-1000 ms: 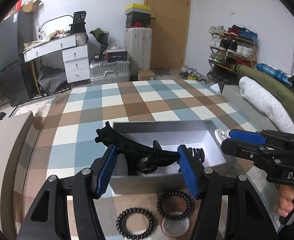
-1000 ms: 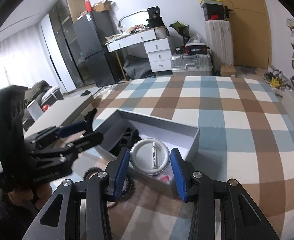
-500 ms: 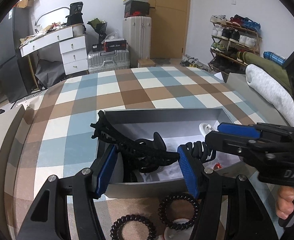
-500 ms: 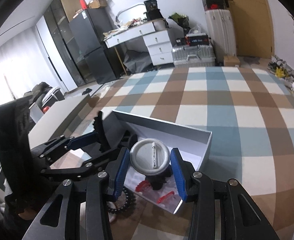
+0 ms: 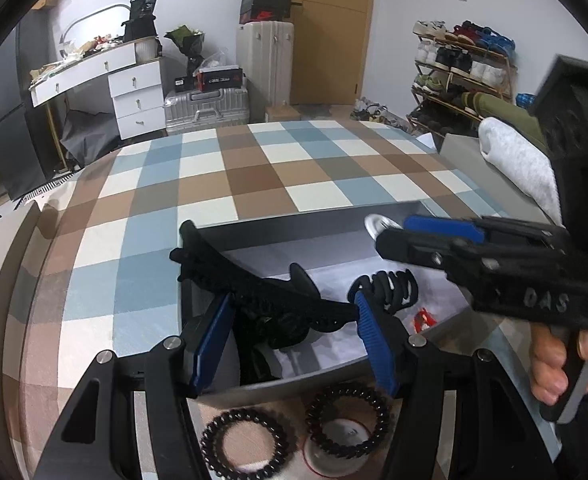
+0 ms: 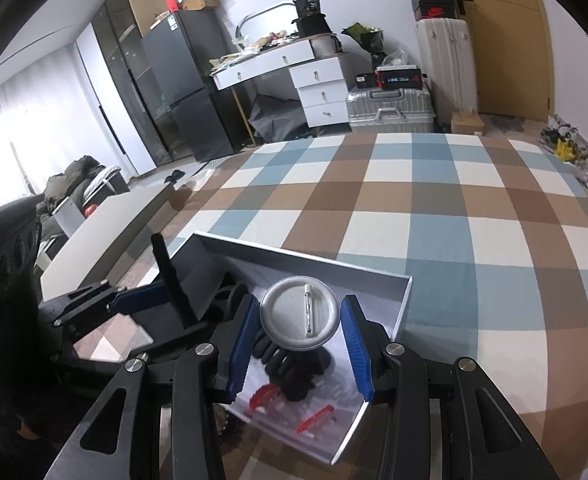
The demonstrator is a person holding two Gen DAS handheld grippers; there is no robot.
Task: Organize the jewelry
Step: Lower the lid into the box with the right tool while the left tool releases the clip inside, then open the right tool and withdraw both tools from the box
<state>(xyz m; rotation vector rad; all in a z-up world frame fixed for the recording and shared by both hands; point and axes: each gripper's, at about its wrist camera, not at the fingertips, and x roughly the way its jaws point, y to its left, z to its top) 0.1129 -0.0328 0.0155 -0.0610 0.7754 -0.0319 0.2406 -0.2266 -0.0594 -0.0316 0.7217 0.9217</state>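
Checked bedspread doing table duty

The plaid cover [image 5: 222, 184] carries a grey open box [image 6: 306, 258], plus two black spiral hair ties [image 5: 242, 446] and a small white disc [image 5: 336, 454] just beside its near wall

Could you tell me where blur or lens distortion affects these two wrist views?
Left wrist view: the right tool and the spiral hair ties are smeared; black vignette in the corners. Right wrist view: the round badge is sharp; the checked cloth bows outward.

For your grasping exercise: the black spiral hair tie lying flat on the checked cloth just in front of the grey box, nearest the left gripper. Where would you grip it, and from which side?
Grip the spiral hair tie across its coil wall, one of the fingers inside the ring and one outside, coming from above. It lies flat and open-centred on the cloth, so it offers no raised edge from the side. The grey box blocks its far side.
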